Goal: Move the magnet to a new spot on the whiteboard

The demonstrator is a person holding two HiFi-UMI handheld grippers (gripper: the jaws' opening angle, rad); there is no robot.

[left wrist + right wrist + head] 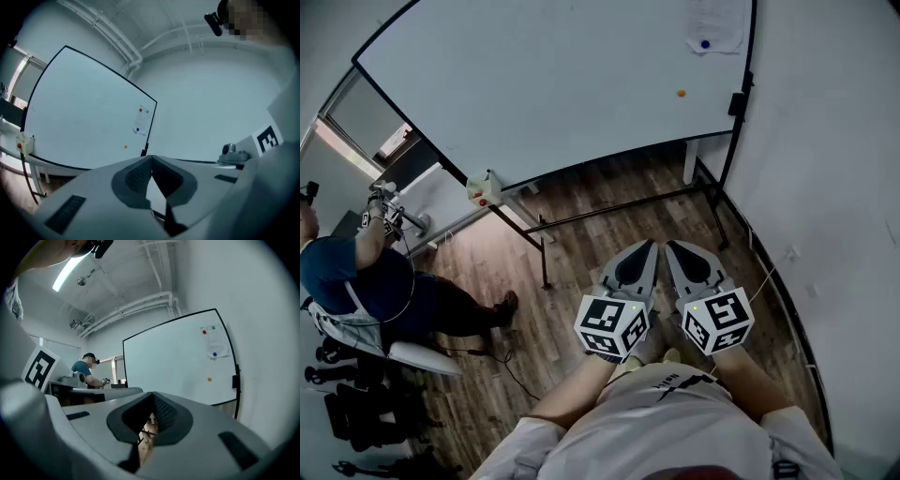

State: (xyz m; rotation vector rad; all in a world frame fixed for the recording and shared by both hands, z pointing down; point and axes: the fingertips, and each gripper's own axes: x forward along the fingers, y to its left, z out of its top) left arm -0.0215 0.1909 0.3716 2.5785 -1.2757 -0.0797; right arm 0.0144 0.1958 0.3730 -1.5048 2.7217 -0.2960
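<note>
A whiteboard (553, 84) on a wheeled stand faces me, well ahead of both grippers. A small orange magnet (680, 93) sits alone on its right part; it also shows in the left gripper view (125, 146) and the right gripper view (209, 378). Above it a blue magnet (705, 43) pins a sheet of paper (722, 19); a red magnet (204, 332) and a green magnet (213, 327) hold the sheet's top. My left gripper (649, 247) and right gripper (671, 247) are held side by side near my chest, both shut and empty, far from the board.
A white wall (825, 169) runs close along the right. The stand's black legs (628, 206) cross the wooden floor. A small box with a red item (485, 190) hangs at the board's lower left. A seated person (356, 277) works at the far left.
</note>
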